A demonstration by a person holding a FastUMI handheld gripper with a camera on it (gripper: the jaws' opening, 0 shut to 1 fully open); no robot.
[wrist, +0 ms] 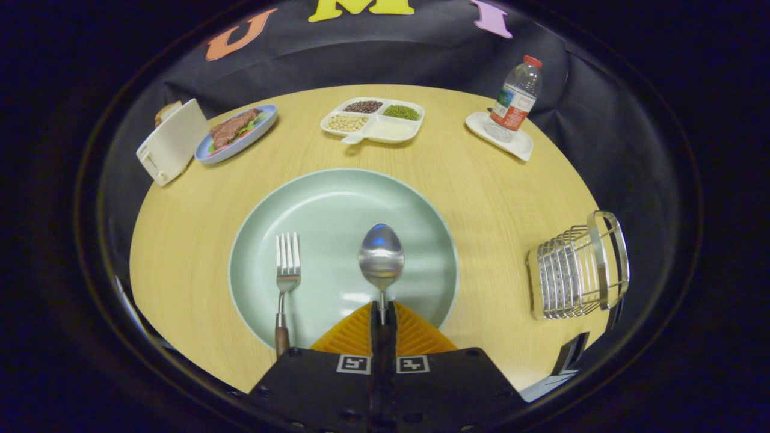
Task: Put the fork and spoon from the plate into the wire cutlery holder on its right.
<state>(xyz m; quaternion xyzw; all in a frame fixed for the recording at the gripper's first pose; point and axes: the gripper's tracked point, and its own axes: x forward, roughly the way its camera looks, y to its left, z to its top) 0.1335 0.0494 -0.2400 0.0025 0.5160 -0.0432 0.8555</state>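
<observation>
claw (382,316) clenched on the spoon (381,257) handle, bowl pointing straight ahead over the green plate (421,210) | fork (285,282) lies parallel, just left, on plate | wire cutlery holder (576,272) off right on bench (493,186), so carry goes rightward

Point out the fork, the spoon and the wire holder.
fork (287,264): gripper view, on its tines, lying on the plate.
spoon (381,255): gripper view, on its bowl, handle pinched between the shut fingers.
wire holder (577,273): gripper view, on its wire side.
</observation>
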